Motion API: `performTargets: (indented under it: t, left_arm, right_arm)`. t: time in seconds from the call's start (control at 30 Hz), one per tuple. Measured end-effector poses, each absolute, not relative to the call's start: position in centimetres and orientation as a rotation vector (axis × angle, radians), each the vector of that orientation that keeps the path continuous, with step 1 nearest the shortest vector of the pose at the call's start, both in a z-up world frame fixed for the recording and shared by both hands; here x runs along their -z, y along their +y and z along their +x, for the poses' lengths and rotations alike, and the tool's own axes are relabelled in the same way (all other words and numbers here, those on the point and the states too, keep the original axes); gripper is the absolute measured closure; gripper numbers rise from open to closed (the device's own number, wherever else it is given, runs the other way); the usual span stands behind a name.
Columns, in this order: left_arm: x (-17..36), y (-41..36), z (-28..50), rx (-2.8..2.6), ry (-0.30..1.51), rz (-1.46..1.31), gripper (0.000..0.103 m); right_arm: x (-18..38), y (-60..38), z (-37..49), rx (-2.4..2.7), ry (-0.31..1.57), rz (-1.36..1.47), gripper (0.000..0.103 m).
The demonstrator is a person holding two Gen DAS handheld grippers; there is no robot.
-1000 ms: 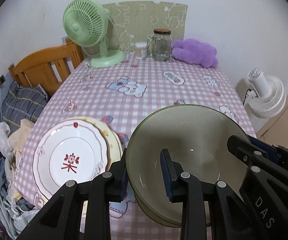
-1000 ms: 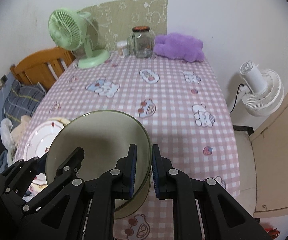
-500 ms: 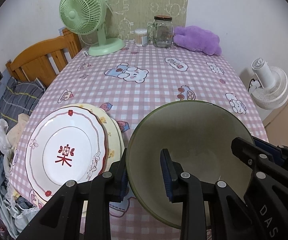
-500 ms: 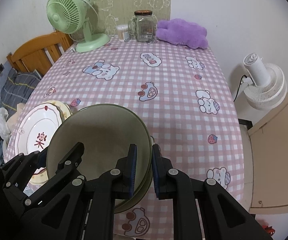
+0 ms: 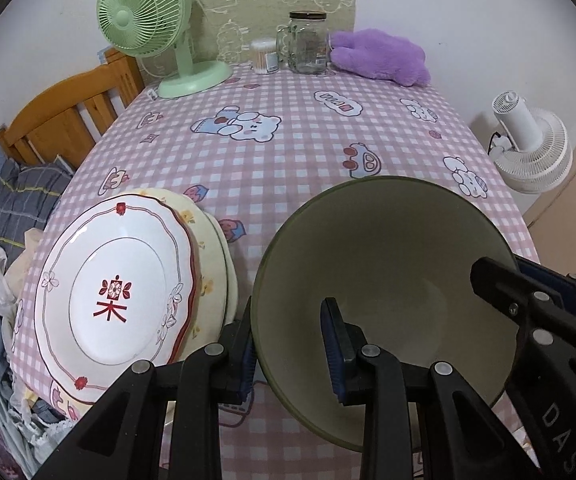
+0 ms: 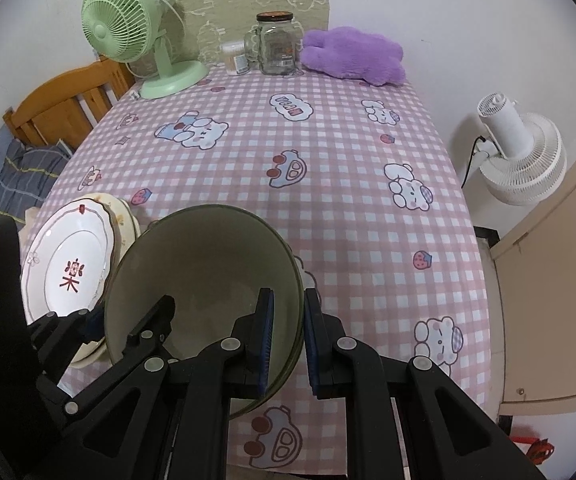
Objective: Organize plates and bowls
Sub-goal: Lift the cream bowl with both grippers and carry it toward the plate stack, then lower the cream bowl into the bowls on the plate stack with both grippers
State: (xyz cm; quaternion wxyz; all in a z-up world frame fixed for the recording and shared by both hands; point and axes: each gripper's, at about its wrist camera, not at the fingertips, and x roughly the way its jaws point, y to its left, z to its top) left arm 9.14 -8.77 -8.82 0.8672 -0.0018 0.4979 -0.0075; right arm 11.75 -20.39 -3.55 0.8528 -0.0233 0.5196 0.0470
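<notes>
On the worktop's near edge: an olive-green bowl held up at a tilt between both grippers, its inside facing the cameras.
Left gripper: jaws clamped on the bowl's left rim, one finger outside the wall, the other inside.
Right gripper: jaws clamped on the bowl's right rim, the wall pinched between the blue pads.
Under the bowl: a second green rim shows just below it in the right wrist view; whether the two touch cannot be told.
Plates: a white plate with red trim lies on a pale yellow plate, just left of the bowl, overhanging the worktop's left edge.
Worktop: covered with a pink checked cloth printed with bears and cars.
Far end: a green desk fan, a glass jar, a tub of cotton swabs, a purple plush toy.
Beside the worktop: a white fan on the right, a wooden bed frame on the left.
</notes>
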Motion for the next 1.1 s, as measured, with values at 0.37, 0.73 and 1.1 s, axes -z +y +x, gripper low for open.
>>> performTargets:
  t: [0.37, 0.73, 1.1]
  left_arm:
    - [8.8, -8.0, 9.6, 0.085, 1.040, -0.023, 0.063]
    - [8.3, -6.6, 11.1, 0.248, 1.053, -0.039, 0.024]
    - [11.2, -6.8, 13.2, 0.410, 1.150, -0.077, 0.021]
  right_arm:
    - [4.1, -20.3, 12.2, -0.071, 1.116, -0.022, 0.073]
    - [4.2, -20.1, 13.1, -0.031, 1.140, 0.097, 0.039]
    - [6.8, -20.0, 14.0, 0.025, 1.210, 0.200, 0.036]
